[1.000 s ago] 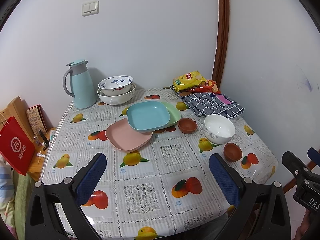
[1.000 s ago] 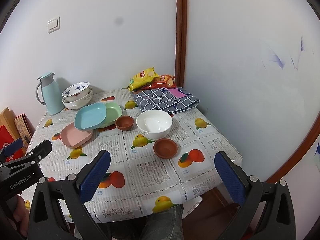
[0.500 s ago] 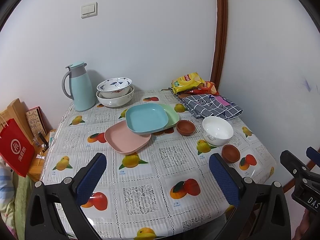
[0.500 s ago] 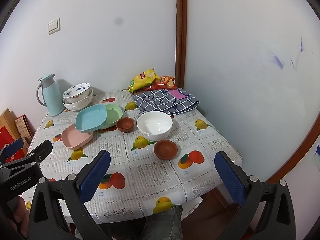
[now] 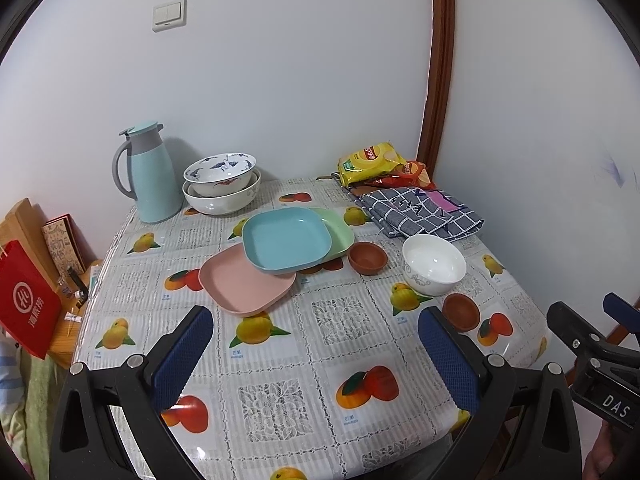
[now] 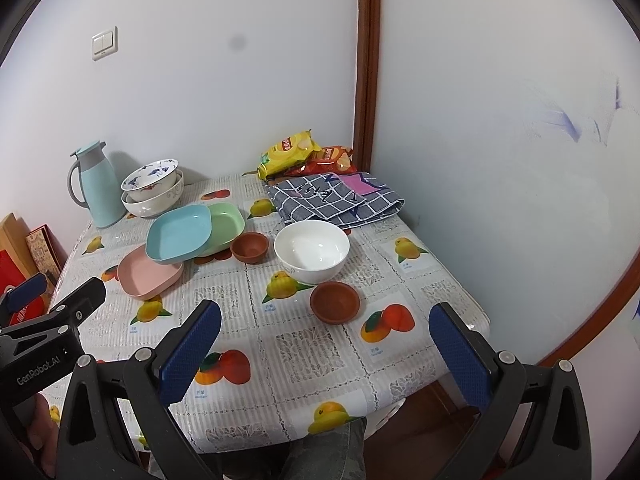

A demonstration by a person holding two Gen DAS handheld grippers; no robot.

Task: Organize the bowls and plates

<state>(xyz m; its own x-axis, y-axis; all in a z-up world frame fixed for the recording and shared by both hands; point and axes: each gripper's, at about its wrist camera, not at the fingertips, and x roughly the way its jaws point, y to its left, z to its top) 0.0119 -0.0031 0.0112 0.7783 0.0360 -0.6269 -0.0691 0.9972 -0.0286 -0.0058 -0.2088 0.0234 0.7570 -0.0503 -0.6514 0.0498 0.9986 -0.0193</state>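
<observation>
Three square plates overlap mid-table: a blue plate [image 5: 286, 242] on top, a green plate [image 5: 338, 232] behind it, a pink plate [image 5: 244, 284] in front. A white bowl [image 5: 434, 262] stands to their right, between two small brown bowls [image 5: 367, 257] [image 5: 461, 310]. Two stacked patterned bowls [image 5: 222, 184] sit at the back beside the jug. My left gripper [image 5: 316, 354] hovers open over the table's near edge, holding nothing. My right gripper [image 6: 325, 350] is open too, above the near right corner, just short of the nearer brown bowl [image 6: 335, 302]. The white bowl [image 6: 312, 249] lies beyond it.
A pale blue thermos jug [image 5: 148, 172] stands at the back left. Snack bags [image 5: 370, 160] and a folded checked cloth [image 5: 420, 210] fill the back right corner by the wall. A red bag [image 5: 26, 300] and boxes lean left of the table. A person's trouser leg [image 6: 320, 452] shows below.
Both grippers have drifted slightly back and up, so the table sits a little lower in both views. Nothing on the table has moved, and both stay open.
</observation>
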